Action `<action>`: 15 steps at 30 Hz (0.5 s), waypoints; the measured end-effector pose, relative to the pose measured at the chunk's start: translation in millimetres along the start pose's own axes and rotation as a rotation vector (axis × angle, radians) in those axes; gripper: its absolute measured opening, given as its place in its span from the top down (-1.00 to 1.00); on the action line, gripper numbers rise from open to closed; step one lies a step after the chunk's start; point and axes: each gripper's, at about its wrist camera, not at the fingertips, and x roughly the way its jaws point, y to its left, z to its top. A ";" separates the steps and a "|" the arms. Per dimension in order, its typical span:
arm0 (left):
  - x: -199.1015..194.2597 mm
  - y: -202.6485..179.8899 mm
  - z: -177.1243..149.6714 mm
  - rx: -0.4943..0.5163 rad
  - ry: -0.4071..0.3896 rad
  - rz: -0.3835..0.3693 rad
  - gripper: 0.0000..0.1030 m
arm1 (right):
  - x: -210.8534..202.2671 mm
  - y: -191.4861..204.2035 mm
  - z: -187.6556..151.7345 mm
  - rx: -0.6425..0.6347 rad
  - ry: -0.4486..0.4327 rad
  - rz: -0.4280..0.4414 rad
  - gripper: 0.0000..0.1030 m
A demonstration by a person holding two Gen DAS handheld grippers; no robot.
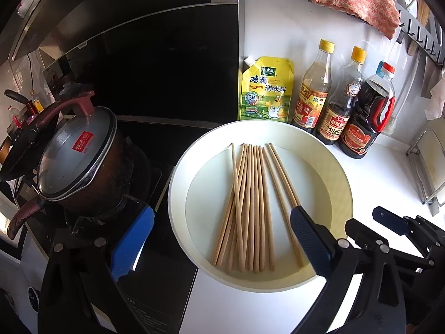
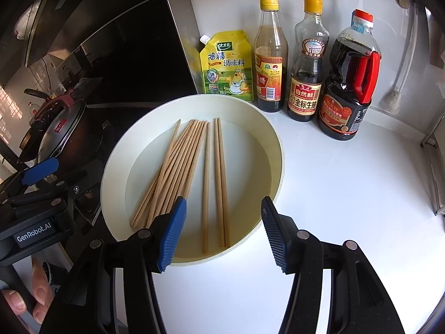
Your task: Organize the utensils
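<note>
Several wooden chopsticks (image 1: 251,206) lie in a round white dish (image 1: 343,183) on the white counter; they also show in the right wrist view (image 2: 178,167), in the dish (image 2: 278,150). My left gripper (image 1: 222,222) is open and empty, hovering over the dish's near side, its right finger above the rightmost chopsticks. My right gripper (image 2: 222,220) is open and empty, its fingers straddling a loose pair (image 2: 221,183) and a single chopstick near the dish's front rim. The right gripper (image 1: 389,220) shows at the right of the left wrist view; the left gripper (image 2: 39,171) shows at the left of the right wrist view.
Behind the dish stand a yellow seasoning pouch (image 2: 226,66), a vinegar bottle (image 2: 269,55), a soy bottle (image 2: 307,64) and a large dark bottle (image 2: 349,83). A lidded pot (image 1: 80,156) sits on the stove at left. A wall rack with a cloth (image 1: 356,2) hangs above.
</note>
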 end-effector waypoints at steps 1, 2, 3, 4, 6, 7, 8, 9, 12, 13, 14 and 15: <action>-0.4 -0.2 -0.2 0.001 -0.003 0.002 -0.88 | -0.1 0.0 0.0 0.000 0.000 0.001 -0.04; -1.1 -0.4 -0.5 0.003 -0.007 0.002 -0.88 | -0.3 0.1 0.0 -0.001 -0.001 0.002 -0.04; -1.8 -0.4 -0.7 0.003 -0.011 0.003 -0.88 | -0.4 0.7 0.2 -0.002 -0.002 0.001 -0.04; -2.3 -0.2 -0.5 0.003 -0.012 -0.002 -0.88 | -0.5 1.0 0.1 -0.002 -0.002 0.001 -0.04; -2.6 -0.1 -0.5 0.004 -0.008 -0.010 -0.88 | -0.5 1.6 0.4 -0.002 -0.001 0.002 -0.04; -2.3 -0.4 -0.3 0.004 -0.004 -0.008 -0.88 | -0.4 1.7 0.3 -0.001 0.000 0.003 -0.04; -1.9 -0.6 -0.1 0.003 0.001 -0.003 -0.88 | -0.2 2.0 0.4 -0.001 0.001 0.003 -0.04; -1.6 -0.9 0.1 0.002 0.004 -0.004 -0.88 | -0.1 2.3 0.5 0.000 0.002 0.004 -0.04; -0.4 0.2 0.0 -0.002 0.015 -0.008 -0.88 | -0.2 2.4 0.7 -0.001 0.002 0.004 -0.04; -0.3 0.7 -0.3 -0.005 0.016 -0.010 -0.88 | -0.2 2.7 0.8 -0.001 0.001 0.004 -0.04; -0.4 1.2 -0.4 -0.006 0.016 -0.010 -0.88 | -0.1 2.8 0.8 -0.001 0.001 0.004 -0.04; -0.5 1.5 -0.3 -0.006 0.015 -0.009 -0.88 | -0.1 2.6 0.8 0.000 0.002 0.005 -0.04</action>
